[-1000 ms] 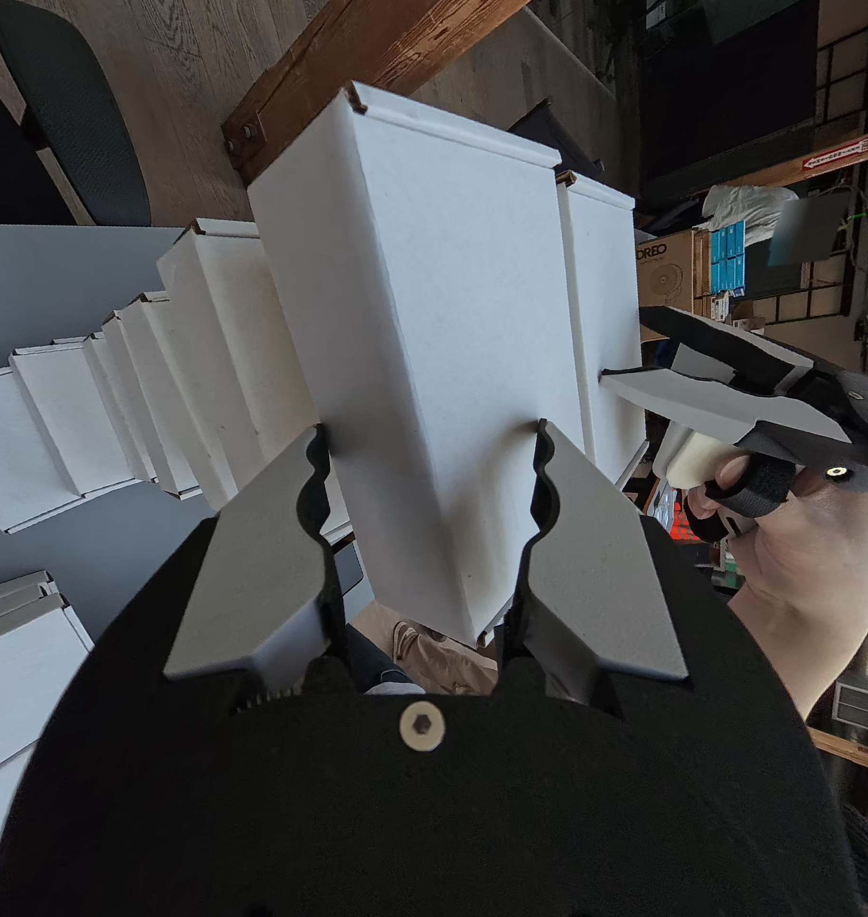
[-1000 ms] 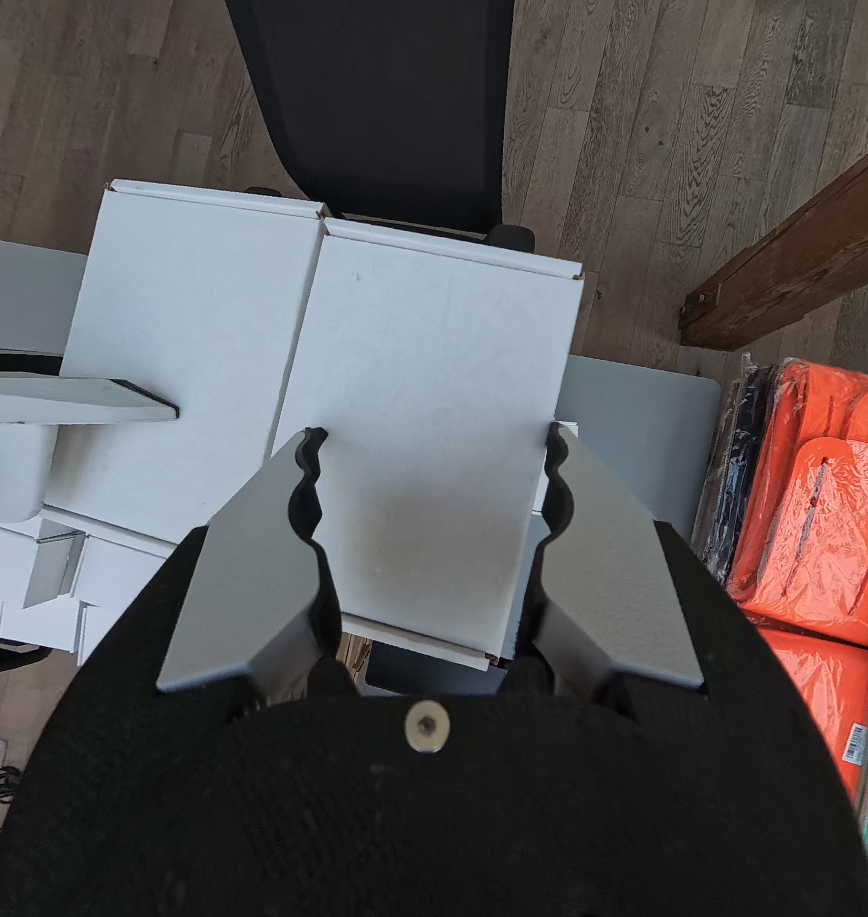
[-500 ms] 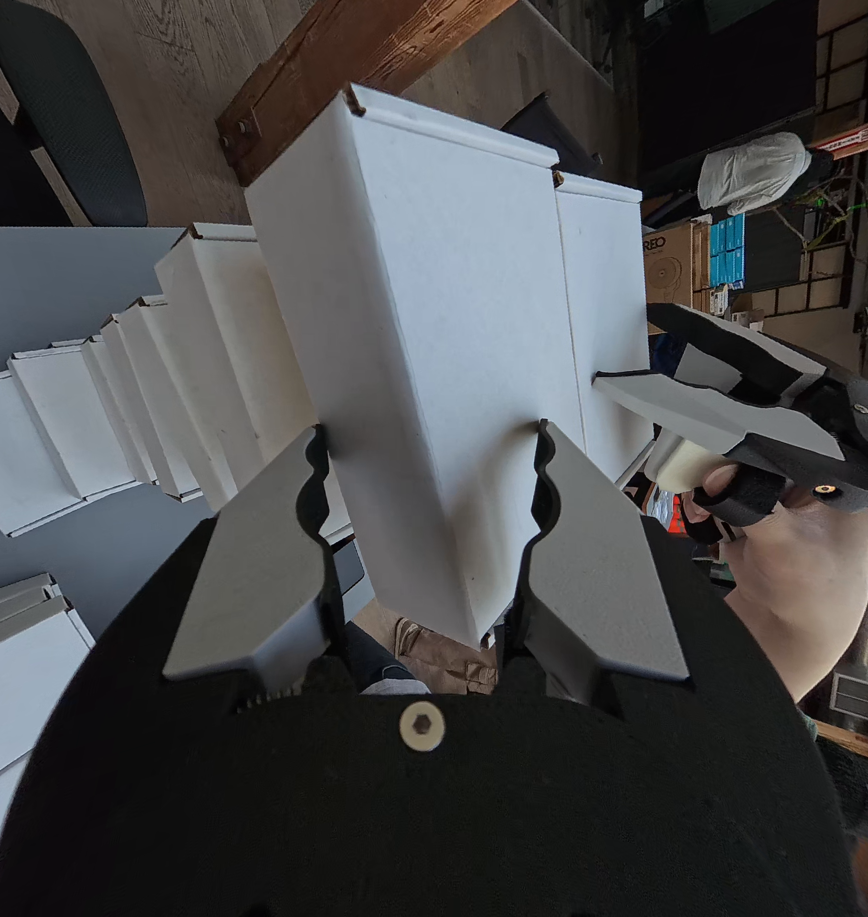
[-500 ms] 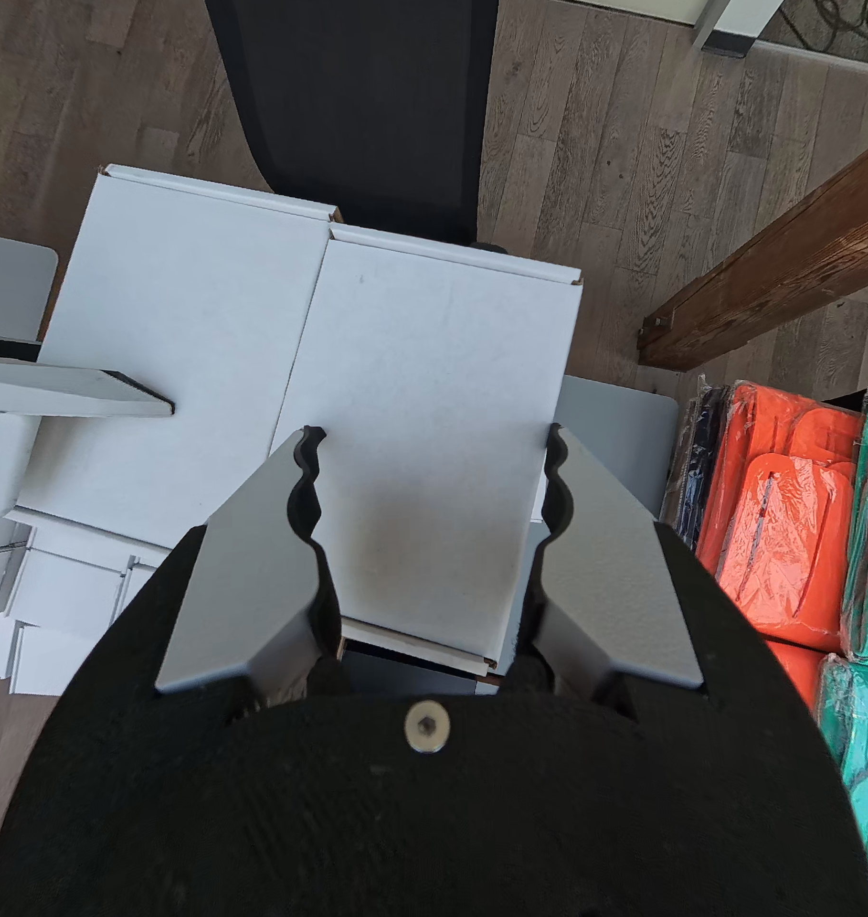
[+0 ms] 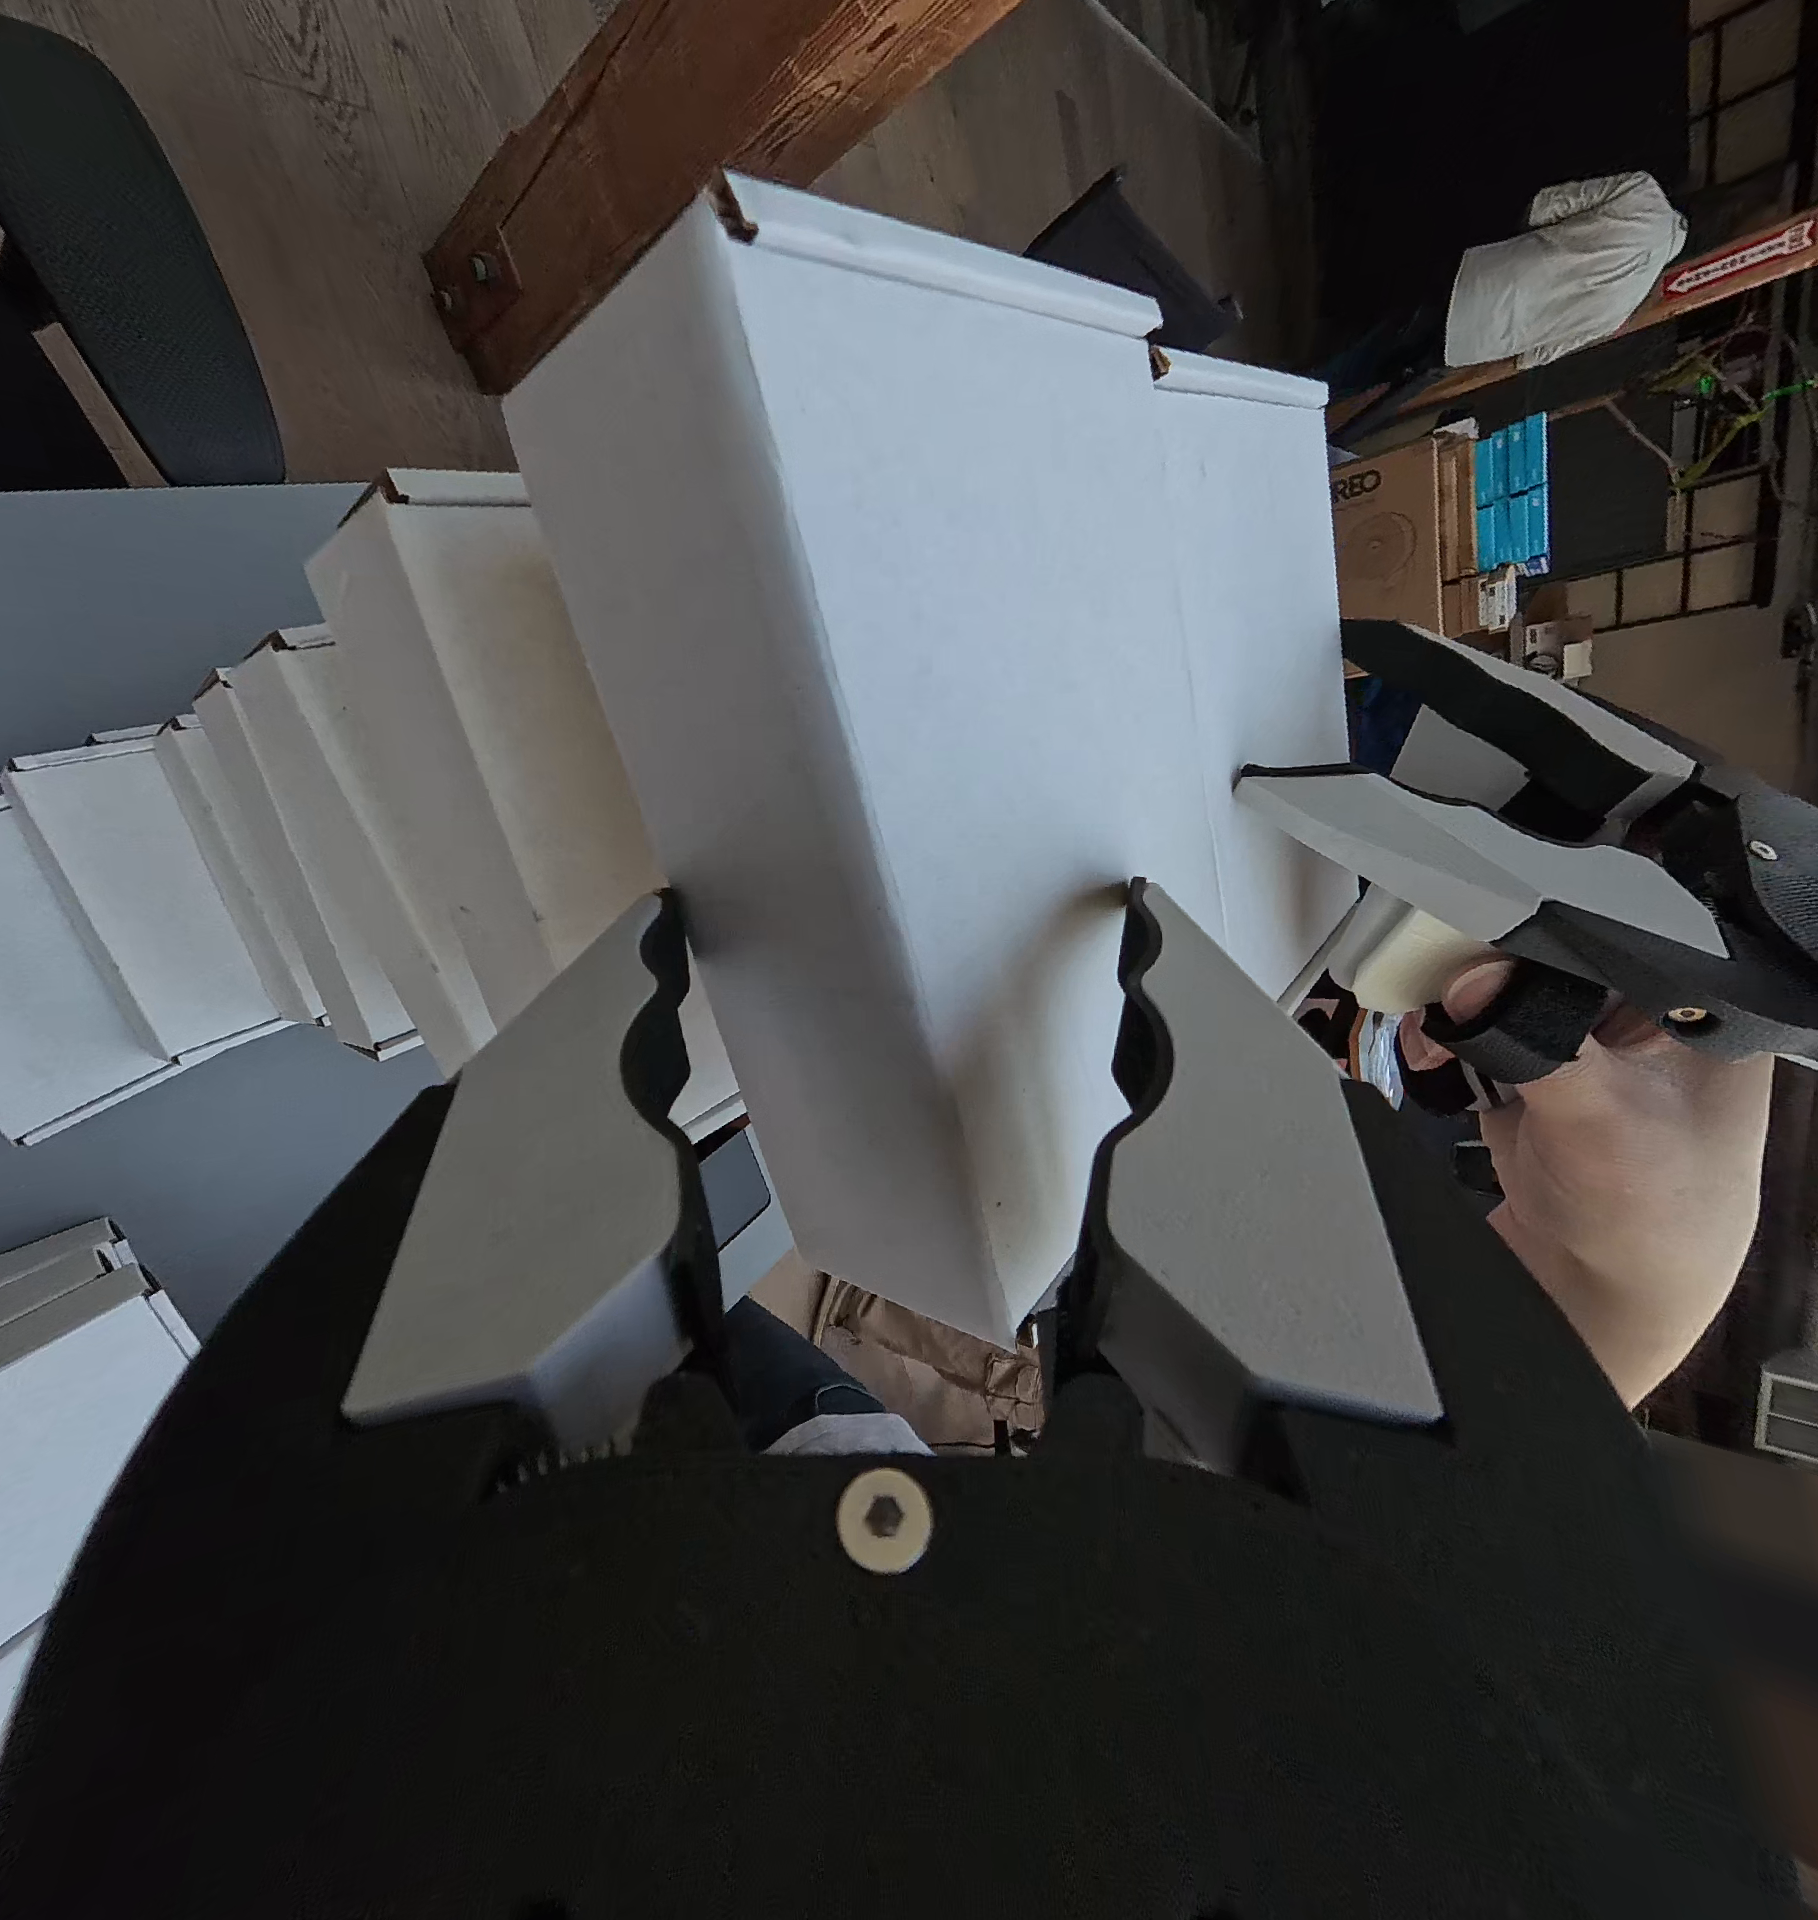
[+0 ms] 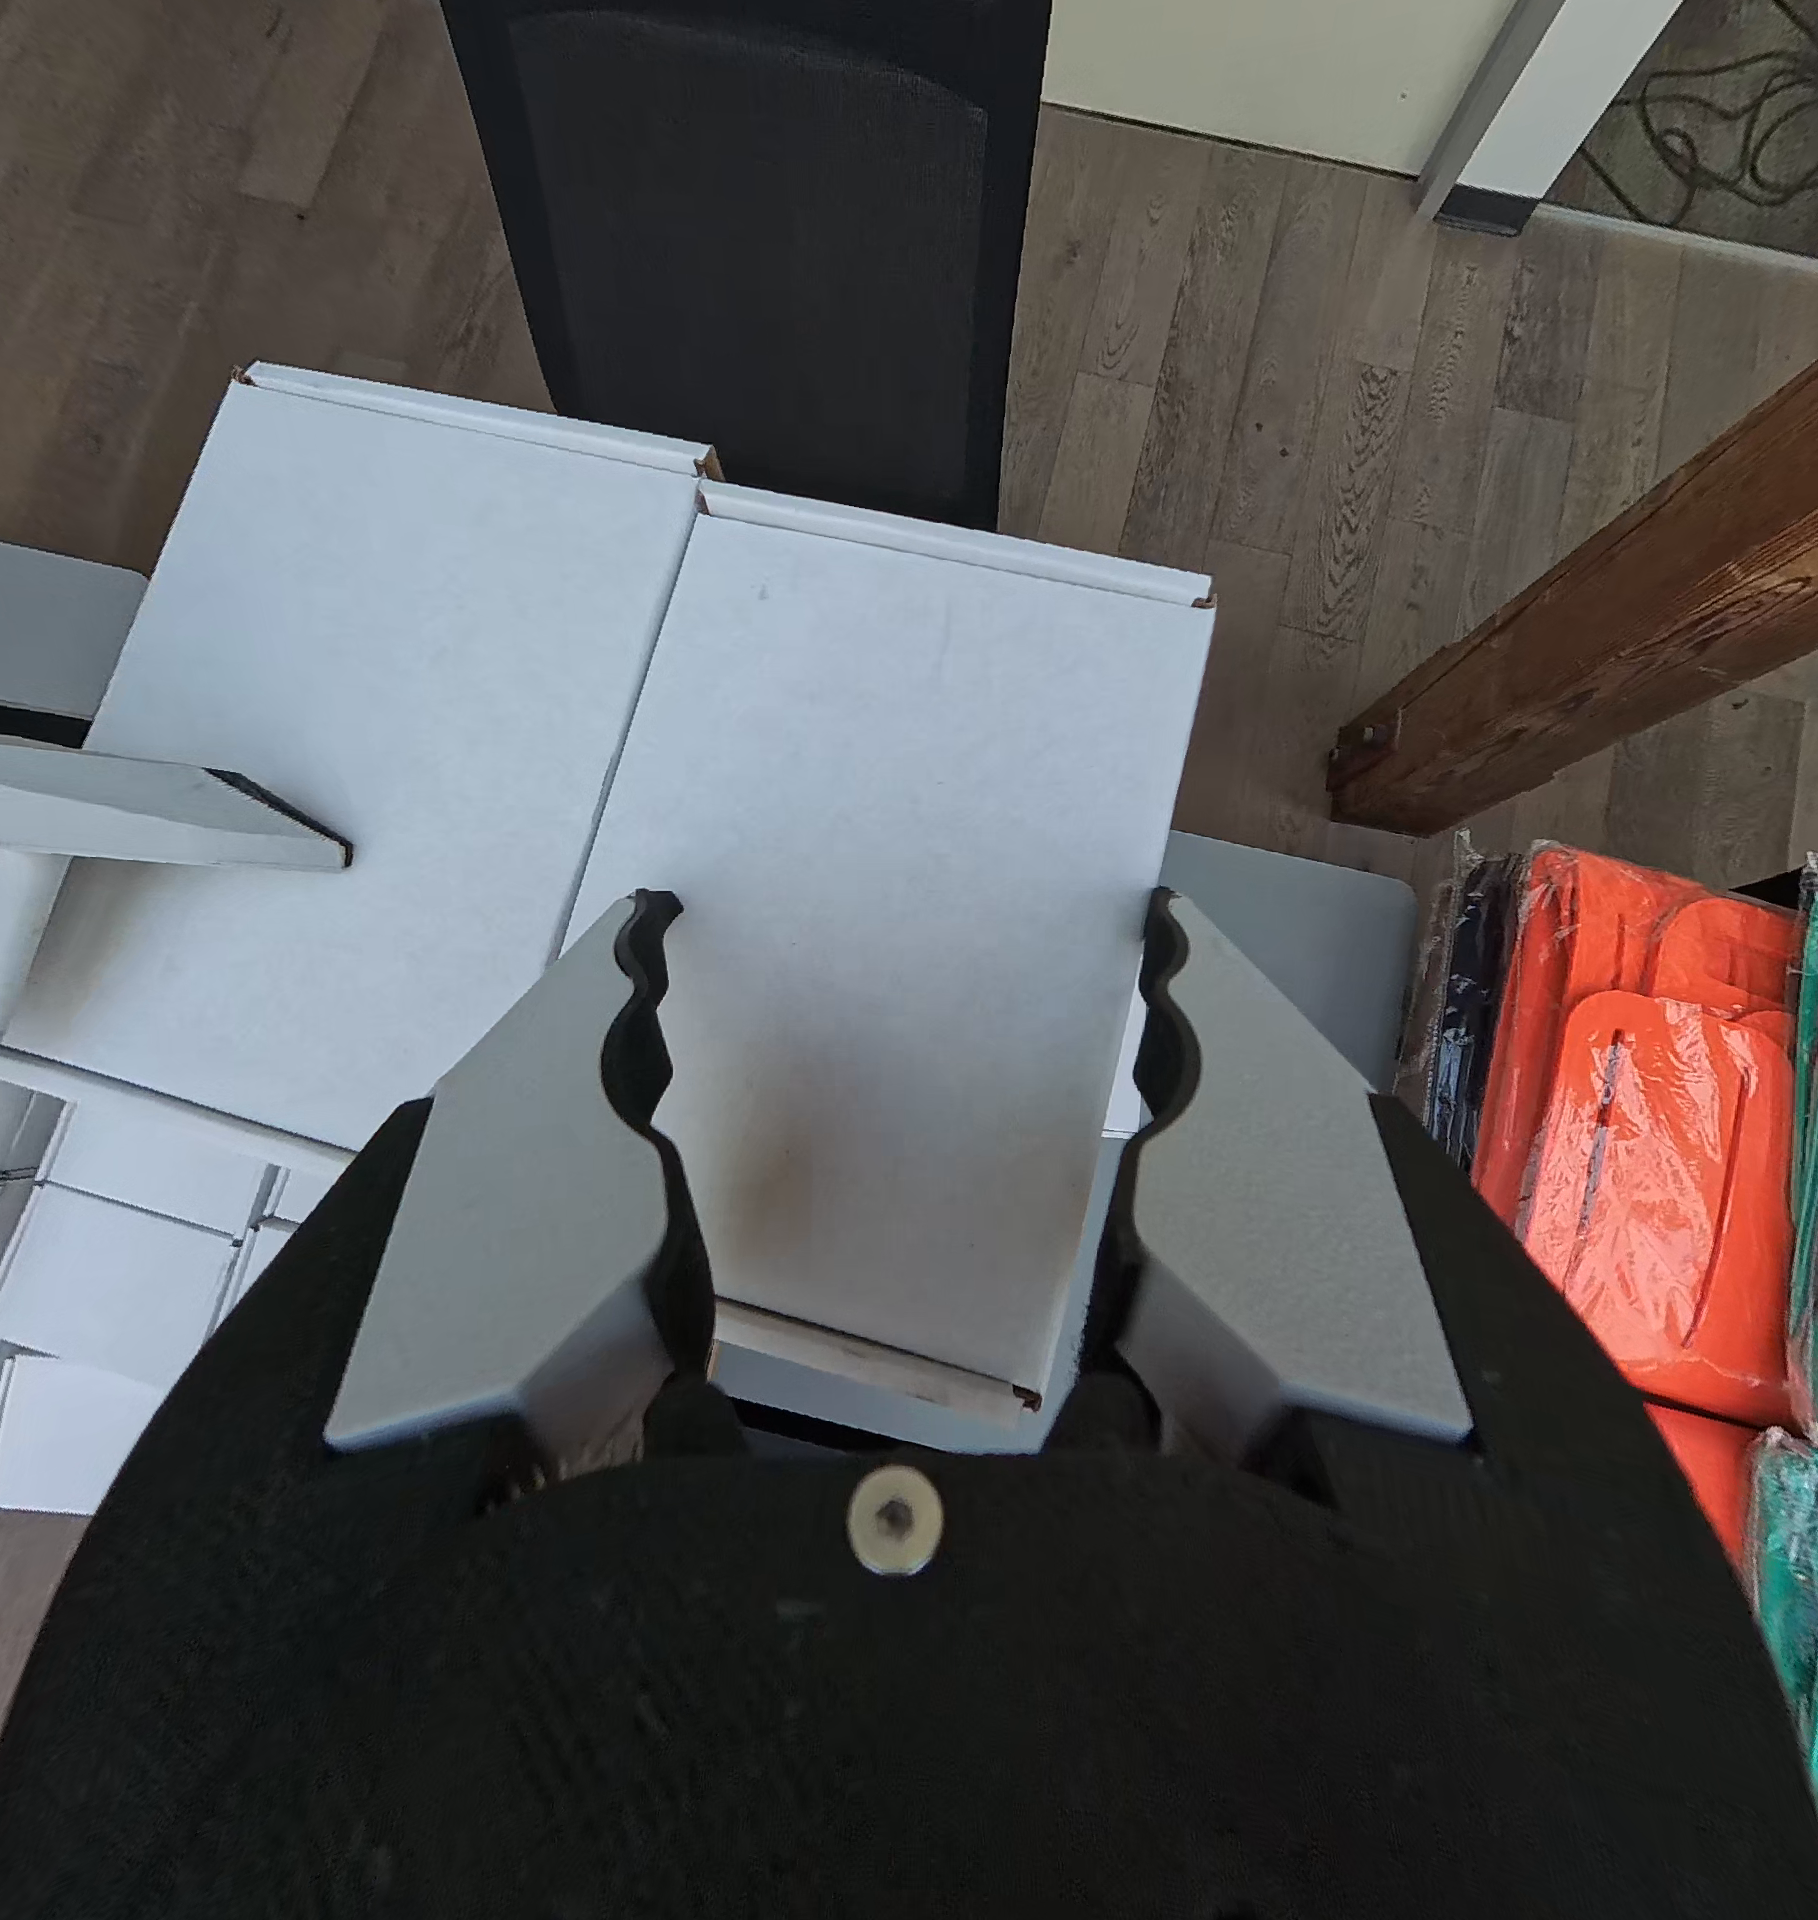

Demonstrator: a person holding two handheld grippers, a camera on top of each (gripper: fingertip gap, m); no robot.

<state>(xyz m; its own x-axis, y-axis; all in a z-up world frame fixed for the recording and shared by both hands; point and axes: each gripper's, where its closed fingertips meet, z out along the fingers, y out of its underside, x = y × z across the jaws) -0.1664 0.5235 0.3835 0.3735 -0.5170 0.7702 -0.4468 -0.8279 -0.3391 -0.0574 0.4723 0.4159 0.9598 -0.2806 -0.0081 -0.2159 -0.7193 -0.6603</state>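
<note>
While both grippers are up in the air, each one's got a white box pinched between its fingers. Left gripper [image 5: 900, 904] clamps a white cardboard box [image 5: 915, 644] by its sides, and the right gripper [image 6: 910, 914] grips a second white box [image 6: 905, 894] the same way, the two side by side with long edges touching. More white boxes [image 5: 167, 894] sit in a row on the grey desk [image 5: 105, 582] below. Orange plastic-wrapped packs [image 6: 1632, 1143] are off to the right.

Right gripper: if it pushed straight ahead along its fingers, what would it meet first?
The right gripper is already shut on a white box. Beyond the box's far edge lies a black chair, though depth is unclear.
</note>
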